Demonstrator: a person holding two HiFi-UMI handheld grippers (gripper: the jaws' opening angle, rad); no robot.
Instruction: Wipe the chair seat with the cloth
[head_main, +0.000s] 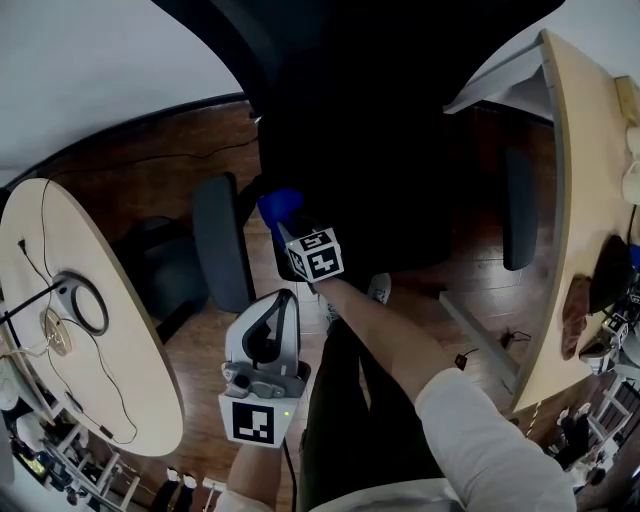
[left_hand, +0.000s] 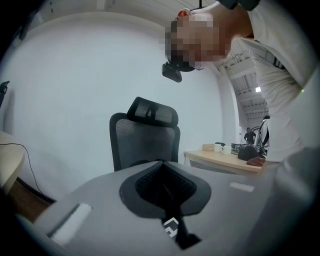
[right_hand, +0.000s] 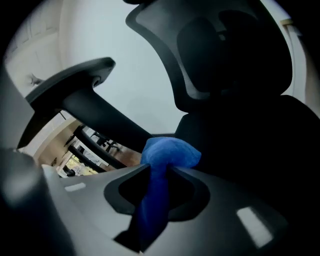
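**A:** Cloth (head_main: 280, 208), where?
**B:** Blue, bunched, clamped between the closed jaws of the right gripper (head_main: 290, 230), at the left front corner of the black chair seat (head_main: 400, 190). Too dark to judge contact.
**A:** Pointing which way?
**B:** Long axis along the jaws, rounded end poking out ahead toward the seat.
**A:** Around it?
**B:** Left armrest (head_main: 222, 240) just beside, right armrest (head_main: 518, 205) across the seat. Round table (head_main: 110, 400) at left, desk (head_main: 585, 200) at right, wooden floor (head_main: 470, 300) between.
**A:** Left gripper (head_main: 265, 330)?
**B:** Well apart from the seat, jaws pressed together on nothing.
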